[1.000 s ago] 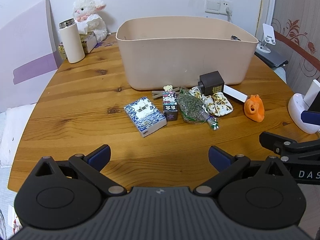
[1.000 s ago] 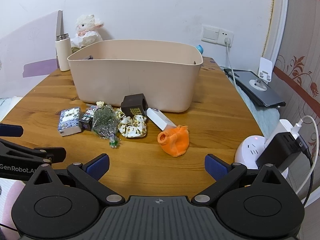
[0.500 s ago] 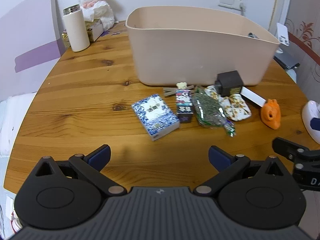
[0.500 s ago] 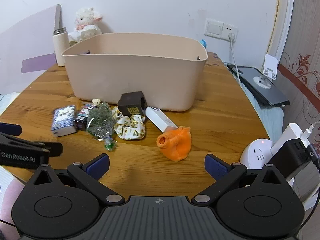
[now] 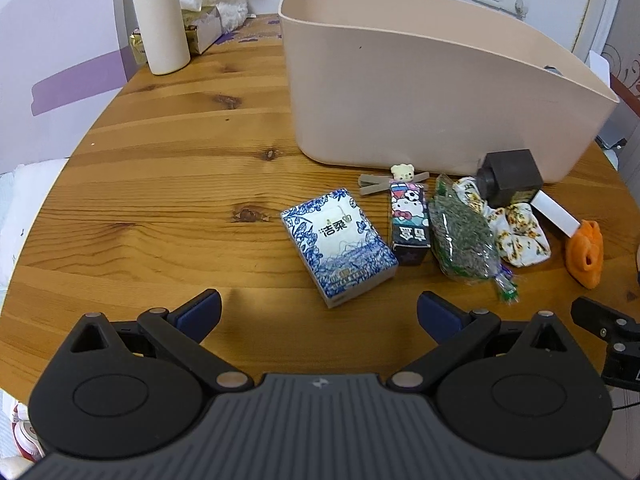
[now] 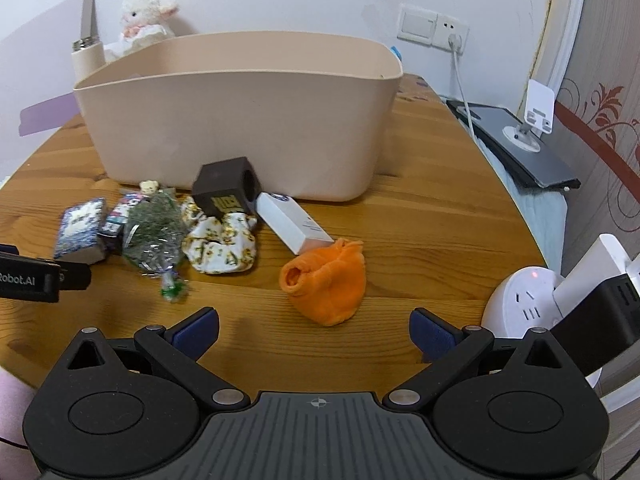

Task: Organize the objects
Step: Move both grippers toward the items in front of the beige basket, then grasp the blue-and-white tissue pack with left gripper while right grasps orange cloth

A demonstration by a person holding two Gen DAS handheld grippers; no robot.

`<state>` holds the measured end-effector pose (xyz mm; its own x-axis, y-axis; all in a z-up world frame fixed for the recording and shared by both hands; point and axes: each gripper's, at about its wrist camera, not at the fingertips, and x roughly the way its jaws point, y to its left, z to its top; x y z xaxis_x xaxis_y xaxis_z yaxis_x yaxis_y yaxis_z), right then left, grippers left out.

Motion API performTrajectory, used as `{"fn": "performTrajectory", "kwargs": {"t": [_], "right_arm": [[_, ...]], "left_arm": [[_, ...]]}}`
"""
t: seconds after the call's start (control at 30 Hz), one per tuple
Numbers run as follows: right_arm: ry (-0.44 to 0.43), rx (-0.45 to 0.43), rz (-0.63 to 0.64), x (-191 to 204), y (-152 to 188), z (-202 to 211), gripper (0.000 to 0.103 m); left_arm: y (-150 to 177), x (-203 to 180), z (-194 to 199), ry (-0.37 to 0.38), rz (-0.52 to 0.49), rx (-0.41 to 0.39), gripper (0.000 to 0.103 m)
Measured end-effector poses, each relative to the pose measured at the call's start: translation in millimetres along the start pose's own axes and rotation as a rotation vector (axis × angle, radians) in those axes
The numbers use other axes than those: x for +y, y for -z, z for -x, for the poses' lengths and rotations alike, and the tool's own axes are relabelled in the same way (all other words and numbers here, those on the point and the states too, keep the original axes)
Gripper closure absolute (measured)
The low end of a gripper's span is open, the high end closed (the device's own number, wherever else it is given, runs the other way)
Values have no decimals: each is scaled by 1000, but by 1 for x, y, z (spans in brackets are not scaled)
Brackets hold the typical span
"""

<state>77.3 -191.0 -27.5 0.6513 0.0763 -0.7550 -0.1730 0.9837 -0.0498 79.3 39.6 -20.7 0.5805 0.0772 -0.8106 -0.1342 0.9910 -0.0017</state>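
A row of small objects lies on the wooden table before a beige bin [image 5: 420,92] [image 6: 240,120]: a blue-and-white tissue pack [image 5: 338,244] [image 6: 79,226], a cartoon-printed box [image 5: 410,222], a green foil bag [image 5: 462,236] [image 6: 154,234], a floral cloth [image 5: 520,232] [image 6: 222,246], a dark cube [image 5: 510,178] [image 6: 224,192], a white box [image 6: 294,224] and an orange cloth pouch [image 5: 585,252] [image 6: 326,280]. My left gripper [image 5: 319,314] is open, just short of the tissue pack. My right gripper [image 6: 314,332] is open, just short of the orange pouch.
A white flask [image 5: 162,24], a plush lamb [image 6: 146,20] and a small carton stand at the table's far left. A white power hub with a black plug [image 6: 560,304] sits at the right edge. A dark tablet and phone stand [image 6: 524,140] lie beyond it.
Both grippers have moved forward toward the row of objects. The left view has shifted left and closer to the tissue pack; the right has closed in on the orange pouch. Jaws stayed open.
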Motion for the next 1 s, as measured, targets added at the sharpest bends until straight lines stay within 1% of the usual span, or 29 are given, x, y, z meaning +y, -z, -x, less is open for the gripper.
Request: {"fn": "performTrajectory", "kwargs": {"t": [0.13,0.17,0.27,0.4,0.57,0.63,0.67,0.7,0.73,0.77,0.8,0.83,0.87,0.9,0.93,0.97,1.0], "right_arm": [[17,16,-9,-4,-1,-12,1],[20,20,-8,-5,-1,-15,2],[20,32,-15,-7,-2,-23,6],[4,16,-49,-12,-6,-31,8],[-16,-11,-48,-10,-10,-34,23],[-25,-20,-38,-7,-11,-34,32],[-29,-24,-35,-7,-11,-33,38],[-34,-29,-35,-6,-11,-33,41],[-35,-32,-36,-6,-11,-33,47],[-36,-34,-37,-6,-11,-32,53],[-39,-37,-37,-5,-11,-31,56],[-38,-39,-37,-4,-10,-30,61],[-38,-40,-39,-4,-10,-30,64],[-38,-42,-41,-3,-10,-29,70],[-34,-42,-42,-3,-10,-28,75],[-31,-41,-43,-2,-10,-28,78],[-29,-40,-46,-2,-9,-27,84]], "left_arm": [[-4,1,-13,0,20,20,0],[-6,1,-16,-2,24,24,0],[-9,1,-21,-27,17,9,0],[-15,2,-26,-31,22,-11,0],[-21,6,-30,-30,25,-19,0],[-23,10,-31,-33,33,-22,0],[-22,12,-31,-35,36,-26,0],[-22,14,-32,-35,36,-30,1],[-22,15,-31,-35,36,-36,2],[-22,16,-30,-36,32,-43,8],[-21,17,-29,-34,28,-57,15],[-21,18,-27,-28,22,-64,17],[-21,18,-26,-22,16,-67,22],[-20,18,-25,-9,4,-73,31],[-19,18,-23,1,-5,-79,36],[-19,18,-21,11,-14,-83,45],[-18,17,-20,16,-19,-85,47]]}}
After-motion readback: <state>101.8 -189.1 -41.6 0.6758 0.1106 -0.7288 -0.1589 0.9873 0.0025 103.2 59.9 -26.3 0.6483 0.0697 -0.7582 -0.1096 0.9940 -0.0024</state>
